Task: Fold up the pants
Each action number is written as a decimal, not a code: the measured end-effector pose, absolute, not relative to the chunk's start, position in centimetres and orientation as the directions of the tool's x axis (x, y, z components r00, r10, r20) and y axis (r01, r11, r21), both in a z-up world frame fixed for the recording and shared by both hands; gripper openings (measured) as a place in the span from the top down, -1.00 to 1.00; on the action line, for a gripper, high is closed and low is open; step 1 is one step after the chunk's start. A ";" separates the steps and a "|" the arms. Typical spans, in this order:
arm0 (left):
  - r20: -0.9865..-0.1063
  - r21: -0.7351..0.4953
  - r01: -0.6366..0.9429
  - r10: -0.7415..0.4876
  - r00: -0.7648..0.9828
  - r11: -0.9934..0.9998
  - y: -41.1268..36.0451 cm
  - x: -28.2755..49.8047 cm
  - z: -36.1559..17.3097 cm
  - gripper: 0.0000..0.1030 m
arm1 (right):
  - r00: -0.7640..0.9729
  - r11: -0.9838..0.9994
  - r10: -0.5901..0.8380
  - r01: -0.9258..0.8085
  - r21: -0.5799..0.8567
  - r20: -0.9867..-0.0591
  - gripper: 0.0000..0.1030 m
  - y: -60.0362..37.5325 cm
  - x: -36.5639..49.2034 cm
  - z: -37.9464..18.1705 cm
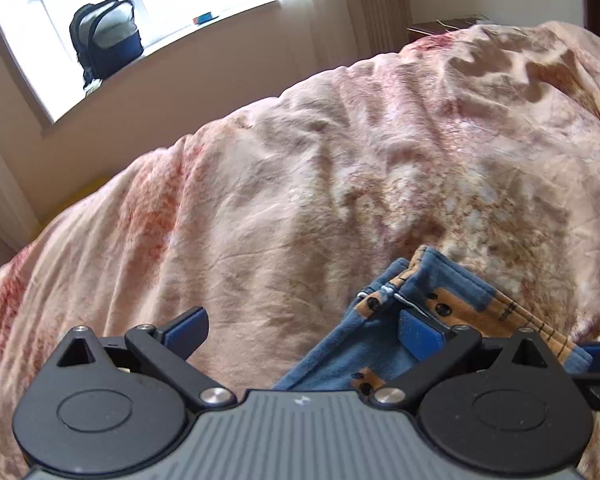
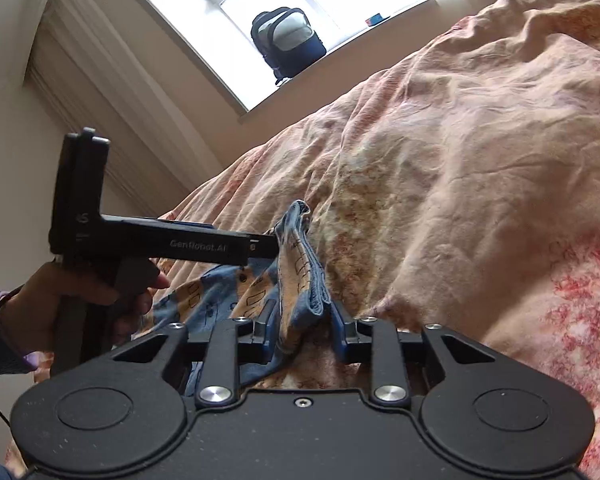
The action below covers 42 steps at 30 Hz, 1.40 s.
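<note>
The pants (image 1: 388, 344) are blue with an orange print and lie bunched on the pink bedspread (image 1: 300, 180). My left gripper (image 1: 304, 332) is open wide; its right finger (image 1: 420, 334) rests on the pants' edge, its left finger (image 1: 188, 330) is over bare bedspread. In the right wrist view my right gripper (image 2: 304, 324) has its jaws close around a folded bunch of the pants (image 2: 300, 280), holding it. The left gripper's body (image 2: 172, 244) and the hand holding it show at the left, its tip at the pants.
A wrinkled pink and red bedspread (image 2: 480, 160) covers the bed. A dark backpack (image 1: 106, 36) stands on the window sill beyond the bed's far edge; it also shows in the right wrist view (image 2: 286, 38). A small box (image 1: 204, 18) lies on the sill.
</note>
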<state>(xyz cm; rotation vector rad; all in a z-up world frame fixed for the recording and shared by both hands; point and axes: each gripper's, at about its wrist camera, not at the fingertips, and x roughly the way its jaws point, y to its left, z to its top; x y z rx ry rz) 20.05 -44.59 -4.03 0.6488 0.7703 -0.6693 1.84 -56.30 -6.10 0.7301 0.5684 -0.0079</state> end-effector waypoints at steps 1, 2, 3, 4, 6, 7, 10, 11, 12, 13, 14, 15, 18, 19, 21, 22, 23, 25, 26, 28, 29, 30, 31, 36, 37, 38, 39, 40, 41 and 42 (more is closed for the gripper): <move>-0.783 0.286 0.744 -0.301 0.545 0.604 -44.7 19.7 -4.0 -1.00 | 0.850 0.748 0.186 0.202 0.632 -0.492 0.40 -56.4 1.9 -6.2; -0.780 0.294 0.752 -0.307 0.546 0.590 -44.8 19.5 -3.9 -1.00 | 0.851 0.747 0.185 0.203 0.633 -0.492 0.40 -56.4 2.0 -6.3; -0.778 0.301 0.757 -0.311 0.547 0.580 -44.8 19.3 -3.9 -1.00 | 0.850 0.747 0.184 0.204 0.632 -0.493 0.40 -56.4 2.0 -6.4; -0.776 0.307 0.760 -0.311 0.548 0.573 -44.9 19.2 -3.9 -1.00 | 0.850 0.748 0.183 0.205 0.631 -0.494 0.41 -56.4 2.0 -6.4; -0.776 0.314 0.766 -0.314 0.548 0.561 -45.0 19.1 -3.9 -1.00 | 0.851 0.748 0.179 0.208 0.631 -0.493 0.43 -56.4 2.0 -6.5; -0.775 0.314 0.767 -0.315 0.547 0.559 -44.9 19.1 -3.9 -1.00 | 0.852 0.747 0.178 0.208 0.632 -0.492 0.43 -56.4 1.9 -6.6; -0.783 0.299 0.770 -0.316 0.535 0.563 -44.9 19.3 -4.0 -1.00 | 0.853 0.748 0.172 0.213 0.629 -0.493 0.42 -56.2 1.8 -6.7; -0.790 0.288 0.770 -0.314 0.527 0.569 -44.8 19.5 -4.0 -1.00 | 0.852 0.749 0.168 0.217 0.627 -0.496 0.42 -56.1 1.8 -6.6; -0.799 0.270 0.769 -0.311 0.515 0.580 -44.7 19.7 -4.0 -1.00 | 0.850 0.750 0.165 0.222 0.624 -0.501 0.41 -56.0 1.8 -6.6; -0.810 0.244 0.766 -0.309 0.498 0.595 -44.5 20.0 -4.0 -1.00 | 0.847 0.752 0.162 0.225 0.619 -0.506 0.40 -55.9 1.9 -6.5; -0.824 0.203 0.762 -0.313 0.472 0.614 -44.3 20.4 -3.9 -1.00 | 0.845 0.756 0.159 0.229 0.614 -0.511 0.39 -55.8 2.0 -6.3; -0.838 0.148 0.757 -0.326 0.438 0.636 -44.0 20.8 -3.7 -1.00 | 0.842 0.763 0.157 0.229 0.605 -0.516 0.36 -55.6 2.1 -6.2; -0.860 -0.080 0.727 -0.416 0.296 0.682 -42.7 22.2 -3.1 -0.99 | 0.834 0.800 0.127 0.234 0.553 -0.536 0.39 -54.8 2.4 -5.5; -0.853 -0.159 0.708 -0.456 0.252 0.688 -42.2 22.5 -2.9 -0.99 | 0.833 0.815 0.112 0.235 0.530 -0.541 0.47 -54.5 2.4 -5.2; -0.825 -0.303 0.664 -0.537 0.176 0.683 -41.4 22.9 -2.5 -0.85 | 0.836 0.844 0.083 0.231 0.485 -0.543 0.65 -53.8 2.4 -4.7; -0.821 -0.339 0.651 -0.552 0.148 0.679 -41.4 23.0 -2.3 -0.78 | 0.838 0.858 0.067 0.228 0.460 -0.541 0.73 -53.4 2.3 -4.3; -0.823 -0.362 0.643 -0.556 0.120 0.675 -41.5 23.0 -2.2 -0.66 | 0.838 0.874 0.052 0.225 0.431 -0.543 0.75 -53.0 2.4 -4.0; -0.834 -0.368 0.643 -0.544 0.092 0.672 -42.0 22.8 -1.9 -0.53 | 0.837 0.915 0.019 0.206 0.347 -0.546 0.76 -51.7 2.5 -3.2; -0.839 -0.363 0.647 -0.537 0.085 0.671 -42.3 22.6 -1.9 -0.48 | 0.836 0.935 0.007 0.189 0.301 -0.548 0.76 -51.1 2.7 -2.8; -0.844 -0.364 0.651 -0.532 0.073 0.666 -42.7 22.3 -1.7 -0.46 | 0.832 0.966 -0.013 0.153 0.207 -0.554 0.77 -49.8 3.0 -2.1; -0.844 -0.368 0.646 -0.531 0.069 0.669 -42.8 22.3 -1.7 -0.46 | 0.830 0.978 -0.025 0.135 0.158 -0.557 0.77 -49.1 3.2 -1.8; -0.846 -0.372 0.637 -0.529 0.067 0.675 -43.0 22.3 -1.7 -0.46 | 0.829 0.987 -0.034 0.115 0.111 -0.559 0.77 -48.4 3.4 -1.6; -0.848 -0.376 0.627 -0.526 0.064 0.683 -43.1 22.3 -1.7 -0.46 | 0.827 0.993 -0.041 0.096 0.070 -0.560 0.77 -47.8 3.5 -1.5; -0.866 -0.386 0.574 -0.497 0.043 0.722 -43.5 23.0 -2.4 0.06 | 0.825 0.998 -0.056 0.024 -0.064 -0.562 0.78 -45.3 3.9 -1.0; -0.873 -0.374 0.571 -0.485 0.047 0.730 -43.5 23.1 -2.5 0.17 | 0.824 0.996 -0.061 0.014 -0.088 -0.563 0.78 -44.9 3.9 -0.9; -0.880 -0.354 0.574 -0.470 0.062 0.739 -43.3 23.1 -2.5 0.38 | 0.824 0.994 -0.067 0.006 -0.110 -0.563 0.78 -44.5 3.9 -0.8; -0.882 -0.341 0.582 -0.466 0.074 0.738 -43.1 23.0 -2.4 0.53 | 0.824 0.991 -0.074 -0.002 -0.133 -0.562 0.78 -44.2 3.9 -0.7; -0.877 -0.341 0.585 -0.473 0.083 0.735 -42.7 22.9 -2.2 0.58 | 0.823 0.988 -0.081 -0.010 -0.157 -0.562 0.79 -43.8 3.9 -0.6; -0.870 -0.351 0.581 -0.485 0.087 0.734 -42.2 22.9 -1.9 0.65 | 0.824 0.983 -0.089 -0.017 -0.181 -0.559 0.79 -43.3 3.9 -0.4; -0.861 -0.366 0.574 -0.501 0.089 0.732 -41.5 22.9 -1.6 0.69 | 0.826 0.979 -0.094 -0.026 -0.203 -0.556 0.79 -42.9 3.9 -0.2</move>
